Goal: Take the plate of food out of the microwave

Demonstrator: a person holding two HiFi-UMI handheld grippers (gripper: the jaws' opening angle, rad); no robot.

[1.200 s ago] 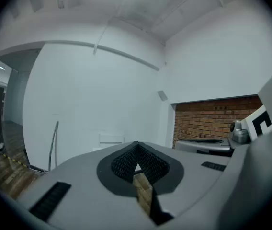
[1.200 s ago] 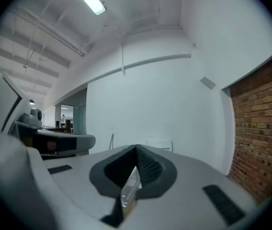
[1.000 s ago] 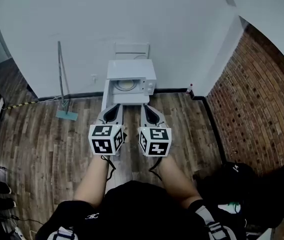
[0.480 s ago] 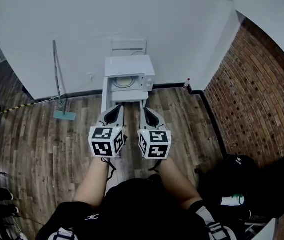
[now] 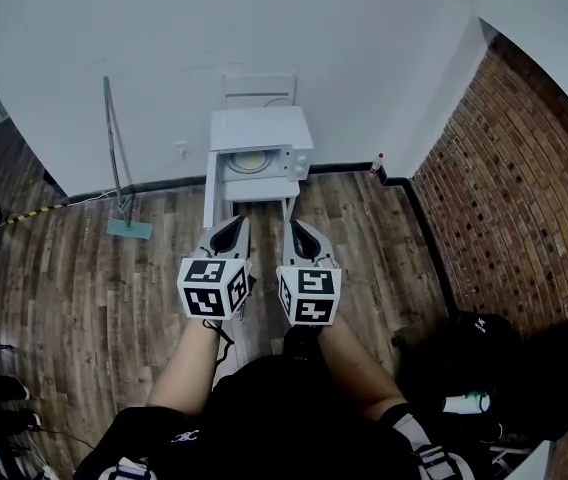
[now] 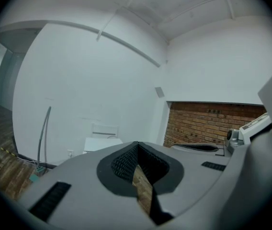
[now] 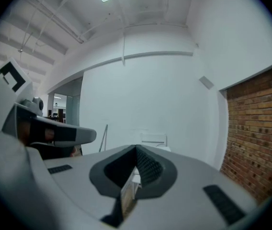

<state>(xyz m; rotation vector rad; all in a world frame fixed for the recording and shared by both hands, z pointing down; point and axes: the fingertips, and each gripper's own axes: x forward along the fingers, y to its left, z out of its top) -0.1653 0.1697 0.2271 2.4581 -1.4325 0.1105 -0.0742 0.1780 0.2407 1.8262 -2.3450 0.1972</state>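
Jaws are sitting closed and empty on the left gripper (image 5: 236, 225) and right gripper (image 5: 297, 226). At 12 o'clock, well apart, the pale round plate of food (image 5: 249, 163) is lying inside the white box-shaped microwave (image 5: 261, 128), so the whole task is still waiting.

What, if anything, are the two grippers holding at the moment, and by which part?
Nothing: the left gripper and the right gripper are both shut and empty, short of the microwave.

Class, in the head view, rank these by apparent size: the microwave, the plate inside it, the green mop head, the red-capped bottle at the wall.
1. microwave
2. mop head and plate look about alike, the plate partly hidden, so unranked
3. bottle, clearly smallest
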